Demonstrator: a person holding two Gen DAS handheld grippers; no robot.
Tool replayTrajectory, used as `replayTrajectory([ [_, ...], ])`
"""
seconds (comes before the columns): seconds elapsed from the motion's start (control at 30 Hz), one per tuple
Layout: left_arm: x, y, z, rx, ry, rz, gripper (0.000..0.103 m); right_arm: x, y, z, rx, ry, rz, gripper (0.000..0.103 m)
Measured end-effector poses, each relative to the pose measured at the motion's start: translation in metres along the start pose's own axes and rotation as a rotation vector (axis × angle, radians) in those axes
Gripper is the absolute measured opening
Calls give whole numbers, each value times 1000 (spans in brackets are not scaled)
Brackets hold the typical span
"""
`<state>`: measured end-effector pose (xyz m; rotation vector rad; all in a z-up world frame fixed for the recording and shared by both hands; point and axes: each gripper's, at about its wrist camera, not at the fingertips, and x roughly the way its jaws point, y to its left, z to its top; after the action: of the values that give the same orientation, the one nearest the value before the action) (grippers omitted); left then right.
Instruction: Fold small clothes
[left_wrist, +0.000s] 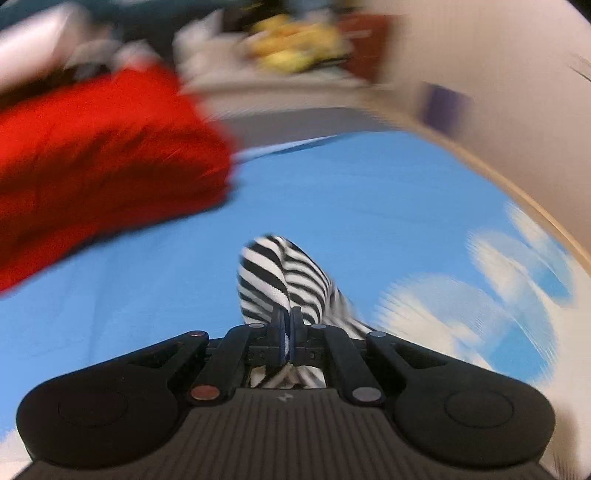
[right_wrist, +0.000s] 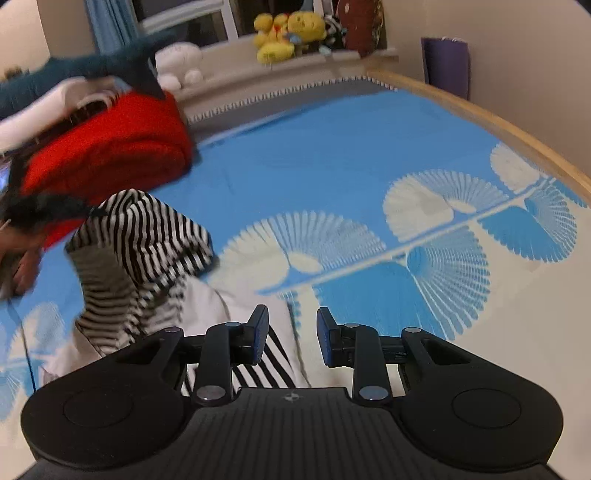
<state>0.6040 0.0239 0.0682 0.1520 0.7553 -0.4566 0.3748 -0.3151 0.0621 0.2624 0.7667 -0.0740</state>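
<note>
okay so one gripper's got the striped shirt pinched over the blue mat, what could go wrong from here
The left gripper is shut on only a small bunch of the striped shirt, so the cloth may slip out. The right gripper is open and grips nothing, so the hanging shirt could fold unevenly. It might also snag the red bundle.

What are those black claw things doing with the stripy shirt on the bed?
A person is folding small clothes with two hand-held grippers. The left gripper is shut on the striped garment and holds part of it up off the blue bedspread. The right gripper is open above the garment, gripping nothing.
</note>
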Motion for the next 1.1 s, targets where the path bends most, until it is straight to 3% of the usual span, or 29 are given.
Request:
replayTrajectory([
  [0.07, -65, -45, -33, 102, -45, -80, 2, -7, 0, 2, 24, -18, 14, 30],
  [0.13, -120, -88, -80, 191, -35, -163, 2, -13, -3, 2, 60, -27, 36, 30],
  [0.23, -175, -128, -158, 217, 109, -265, 5, -23, -4, -1, 89, -36, 73, 30],
  [0.3, -196, -136, -197, 165, 201, -265, 7, -29, -3, -5, 92, -33, 101, 36],
  [0.37, -208, -121, -218, -27, 218, -204, 18, -31, -1, -11, 103, -9, 135, 39],
  [0.4, -212, -107, -227, -174, 211, -170, 21, -30, -1, -14, 113, 8, 153, 39],
  [0.47, -207, -71, -237, -476, 212, -75, 24, -25, -1, -20, 156, 66, 193, 39],
  [0.57, -190, -28, -250, -748, 245, 75, 24, -5, 4, -35, 195, 187, 230, 39],
  [0.6, -176, -21, -250, -793, 262, 76, 25, 3, 6, -42, 201, 234, 228, 39],
  [0.73, -135, -14, -264, -900, 336, -28, 49, 30, 20, -70, 194, 383, 214, 39],
  [0.87, -124, -24, -288, -924, 380, -14, 49, 49, 32, -90, 102, 453, 133, 41],
  [1.0, -113, -33, -301, -971, 396, -28, 44, 61, 40, -102, 39, 512, 156, 42],
  [1.03, -112, -33, -300, -976, 387, -24, 27, 63, 44, -103, 21, 522, 174, 42],
  [1.07, -112, -31, -298, -981, 376, -19, 2, 63, 48, -104, -2, 527, 188, 41],
  [1.1, -117, -29, -295, -982, 360, -14, 1, 63, 51, -104, -18, 526, 198, 32],
])
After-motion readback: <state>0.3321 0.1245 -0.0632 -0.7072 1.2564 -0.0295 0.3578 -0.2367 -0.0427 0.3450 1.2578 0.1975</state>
